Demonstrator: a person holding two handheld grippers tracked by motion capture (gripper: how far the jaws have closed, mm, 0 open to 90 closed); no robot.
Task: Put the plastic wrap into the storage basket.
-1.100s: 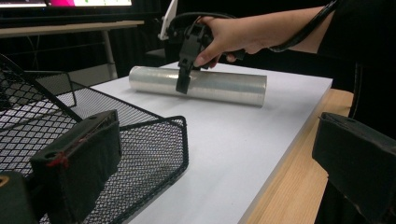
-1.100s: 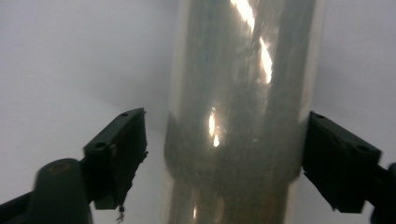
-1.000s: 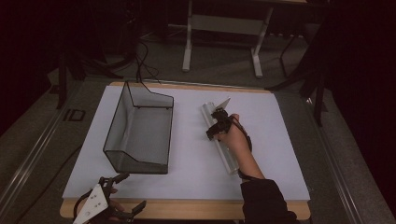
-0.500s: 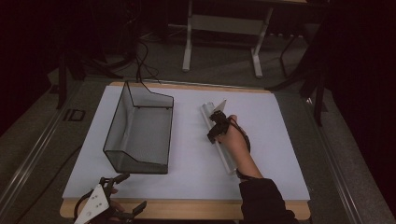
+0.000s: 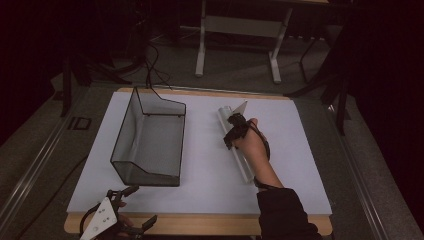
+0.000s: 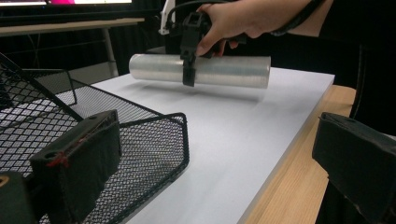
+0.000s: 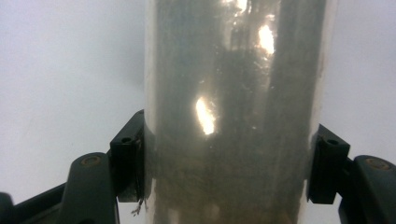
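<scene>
The right gripper was clamped across a roll of clear film, lifted just above the bench towards its right side. The left gripper rested at the front-left edge, jaws spread apart and empty, beside a wire mesh basket.

My high view looks forward and down on the table. My left gripper view sits low at the near edge, facing across it. My right gripper view is pressed close. All share the roll.
</scene>
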